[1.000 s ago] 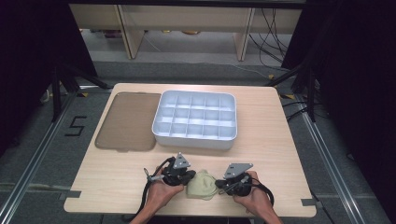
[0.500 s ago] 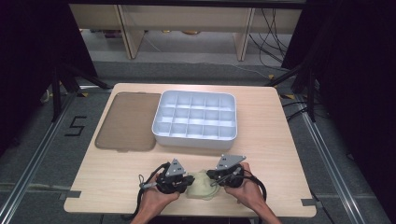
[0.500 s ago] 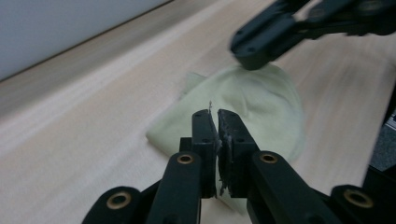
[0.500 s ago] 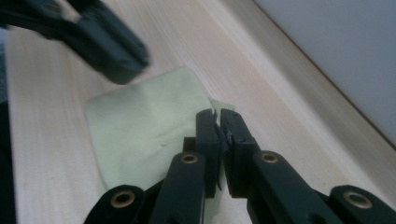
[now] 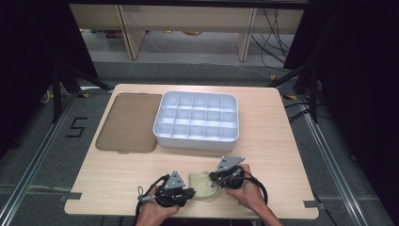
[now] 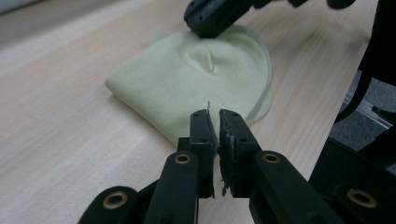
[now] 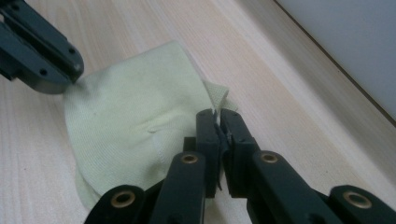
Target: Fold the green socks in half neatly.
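Folding step: both grippers are working a pale green cloth (image 5: 203, 185) lying near the table's (image 5: 282, 141) front edge. The left gripper (image 6: 214, 114) is resting nearly closed, its jaws having just been parting slightly, nothing visibly pinched. The right gripper (image 7: 215, 114) is pinching the cloth's edge. Folding well likely means lifting low and keeping corners aligned. The tray (image 5: 196, 120) and lid (image 5: 127, 122) are sitting well apart toward the back; the front edge is crowding the hands.

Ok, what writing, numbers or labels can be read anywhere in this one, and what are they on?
"5": black marking on the grey floor, left of the table.
No readable text on the divided tray, the brown lid, the pale cloth or either gripper.
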`<state>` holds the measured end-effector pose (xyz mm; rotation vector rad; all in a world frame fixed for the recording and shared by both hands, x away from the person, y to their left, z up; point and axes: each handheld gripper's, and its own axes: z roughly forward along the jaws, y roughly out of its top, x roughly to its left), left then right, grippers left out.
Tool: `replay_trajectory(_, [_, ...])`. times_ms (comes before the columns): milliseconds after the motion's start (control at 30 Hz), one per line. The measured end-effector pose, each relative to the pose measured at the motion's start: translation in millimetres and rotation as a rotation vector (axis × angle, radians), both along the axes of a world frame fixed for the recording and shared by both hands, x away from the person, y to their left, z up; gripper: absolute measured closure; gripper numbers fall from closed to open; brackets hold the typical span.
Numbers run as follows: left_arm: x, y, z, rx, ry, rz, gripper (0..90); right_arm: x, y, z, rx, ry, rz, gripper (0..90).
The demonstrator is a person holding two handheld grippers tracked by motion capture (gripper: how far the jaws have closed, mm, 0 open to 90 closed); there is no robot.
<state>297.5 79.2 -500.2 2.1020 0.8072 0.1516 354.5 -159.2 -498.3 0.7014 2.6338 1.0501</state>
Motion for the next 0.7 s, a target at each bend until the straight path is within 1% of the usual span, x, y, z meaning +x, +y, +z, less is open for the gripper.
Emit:
replay_trajectory(33, [-2.3,-0.9,0.4,-0.040,0.020,0.031,81.4,-0.7,-0.6,1.0,0.005,0.008,-0.007,86.3])
replay_trajectory(67, [-1.8,2.0,1.0,-0.039,0.025,0.029,78.1,-0.3,-1.4,1.7,0.013,-0.002,-0.003,86.2])
replay_trajectory(100, [-1.3,4.4,0.7,-0.047,0.031,0.039,72.5,-0.4,-1.9,2.9,0.027,0.004,0.002,86.0])
replay_trajectory(133, [-1.2,5.7,-1.0,-0.081,0.056,0.062,68.0,-0.3,-2.9,5.1,0.028,0.022,0.004,85.8])
replay_trajectory(167, [-1.2,5.7,-1.0,-0.081,0.056,0.062,64.4,-0.7,-3.0,6.0,0.035,0.018,-0.004,85.8])
replay_trajectory(200, [-0.5,10.1,-2.7,-0.086,0.093,0.092,60.1,-0.9,-2.6,6.2,0.039,0.014,-0.007,85.7])
replay_trajectory(233, [-0.5,10.1,-2.7,-0.086,0.093,0.092,56.0,-0.9,-2.6,6.2,0.039,0.014,-0.007,85.7])
replay_trajectory(267, [0.2,11.0,-3.7,-0.116,0.120,0.133,52.5,-1.6,-2.1,8.3,0.044,0.014,-0.004,85.6])
replay_trajectory(300, [1.6,12.0,-3.9,-0.128,0.129,0.145,49.5,-0.5,-2.1,8.6,0.045,0.004,0.018,85.5])
replay_trajectory(333, [2.7,12.2,-3.8,-0.139,0.143,0.162,47.4,-0.9,-1.4,8.8,0.051,0.014,0.018,85.4])
replay_trajectory(367, [2.7,12.2,-3.8,-0.139,0.143,0.162,45.8,-0.9,-1.4,8.8,0.051,0.014,0.018,85.4])
replay_trajectory(400, [4.5,11.6,-4.2,-0.145,0.170,0.175,44.8,-2.3,-1.2,9.6,0.054,0.006,0.020,85.1])
replay_trajectory(433, [4.5,11.6,-4.2,-0.145,0.170,0.175,44.5,-2.3,-1.2,9.6,0.054,0.006,0.020,85.1])
replay_trajectory(467, [4.9,11.5,-4.6,-0.134,0.178,0.176,44.4,-4.1,-0.6,10.0,0.060,0.017,0.013,85.0])
replay_trajectory(500, [5.3,10.5,-5.6,-0.134,0.188,0.175,44.4,-4.1,-0.6,10.0,0.060,0.017,0.013,85.0])
replay_trajectory(533, [5.5,8.3,-6.7,-0.137,0.207,0.192,43.8,-3.6,-0.6,10.1,0.058,0.001,0.020,84.9])
replay_trajectory(633, [6.9,6.4,-6.8,-0.142,0.218,0.195,43.1,-4.1,-1.2,10.7,0.063,0.001,0.022,84.7])
replay_trajectory(667, [8.4,6.4,-7.1,-0.142,0.219,0.194,43.1,-5.2,-2.4,11.9,0.060,0.014,0.012,84.2])
replay_trajectory(700, [9.6,6.0,-7.3,-0.145,0.229,0.204,43.1,-5.1,-2.8,11.9,0.060,0.013,0.013,84.1])
